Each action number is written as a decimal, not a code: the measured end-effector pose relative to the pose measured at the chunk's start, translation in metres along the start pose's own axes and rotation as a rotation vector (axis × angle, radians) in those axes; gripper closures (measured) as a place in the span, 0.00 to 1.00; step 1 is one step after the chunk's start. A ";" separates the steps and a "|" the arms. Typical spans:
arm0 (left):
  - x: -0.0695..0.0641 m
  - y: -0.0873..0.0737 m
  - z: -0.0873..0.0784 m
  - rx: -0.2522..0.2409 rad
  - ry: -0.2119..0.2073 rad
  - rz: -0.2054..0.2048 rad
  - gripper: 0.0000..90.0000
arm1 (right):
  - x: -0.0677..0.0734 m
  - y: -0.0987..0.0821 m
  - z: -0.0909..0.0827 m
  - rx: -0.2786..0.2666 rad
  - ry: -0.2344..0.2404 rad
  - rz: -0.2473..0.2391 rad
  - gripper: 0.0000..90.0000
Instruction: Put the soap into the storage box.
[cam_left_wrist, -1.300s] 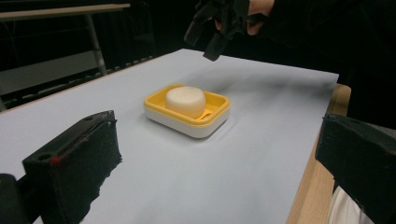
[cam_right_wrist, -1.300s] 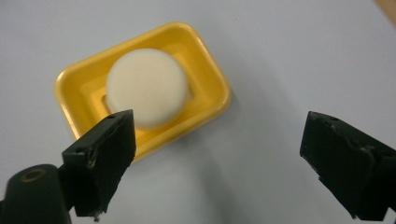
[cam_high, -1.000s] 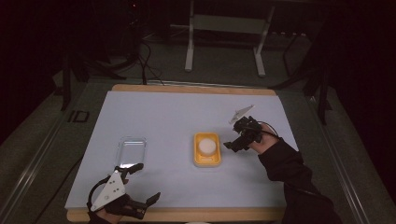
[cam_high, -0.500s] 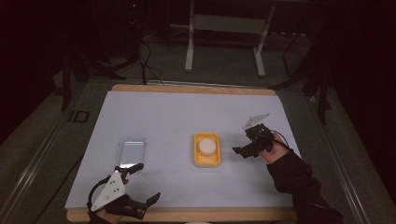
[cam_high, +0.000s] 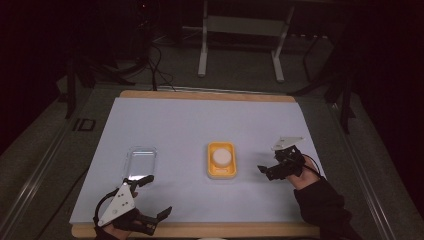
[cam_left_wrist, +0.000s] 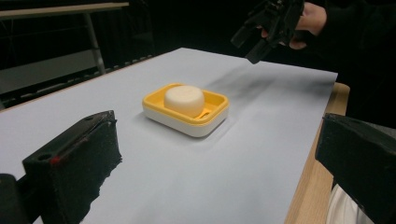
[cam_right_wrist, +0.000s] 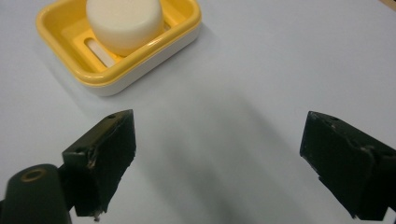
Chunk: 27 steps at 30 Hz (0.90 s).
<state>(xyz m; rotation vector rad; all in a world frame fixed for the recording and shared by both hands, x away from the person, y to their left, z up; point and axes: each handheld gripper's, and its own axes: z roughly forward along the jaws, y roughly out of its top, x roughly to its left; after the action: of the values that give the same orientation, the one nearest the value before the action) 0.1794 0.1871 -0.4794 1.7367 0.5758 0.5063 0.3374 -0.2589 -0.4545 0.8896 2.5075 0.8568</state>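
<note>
high view, soap dish (cam_high: 221, 160) left of right claw (cam_high: 263, 171)

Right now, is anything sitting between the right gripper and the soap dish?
Nothing visible stands in the way. The right gripper is open, just right of the yellow soap dish holding the white soap, with bare white table between them. The clear lid and the left gripper lie on the dish's far side.

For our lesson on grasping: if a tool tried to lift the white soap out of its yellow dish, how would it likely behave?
The white soap looks round and smooth, so it may slip or turn between flat jaws. It seems solid, probably stiff rather than floppy. It sits loose in the yellow dish, which looks light, so a sideways nudge might slide the dish too.
</note>
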 end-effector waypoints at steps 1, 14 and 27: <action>0.000 0.000 0.000 0.000 0.000 0.000 0.00 | 0.001 -0.003 -0.001 -0.007 -0.008 0.010 0.12; 0.000 0.000 0.000 0.005 -0.001 0.001 0.00 | 0.013 -0.025 -0.013 -0.017 -0.045 0.026 0.12; -0.001 0.000 0.000 0.008 -0.002 0.006 0.00 | 0.023 -0.046 -0.025 -0.058 -0.108 0.063 0.12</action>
<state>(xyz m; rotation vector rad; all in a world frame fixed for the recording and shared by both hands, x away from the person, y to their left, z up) 0.1788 0.1863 -0.4795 1.7466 0.5723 0.5071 0.2875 -0.2828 -0.4681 0.9730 2.3624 0.8725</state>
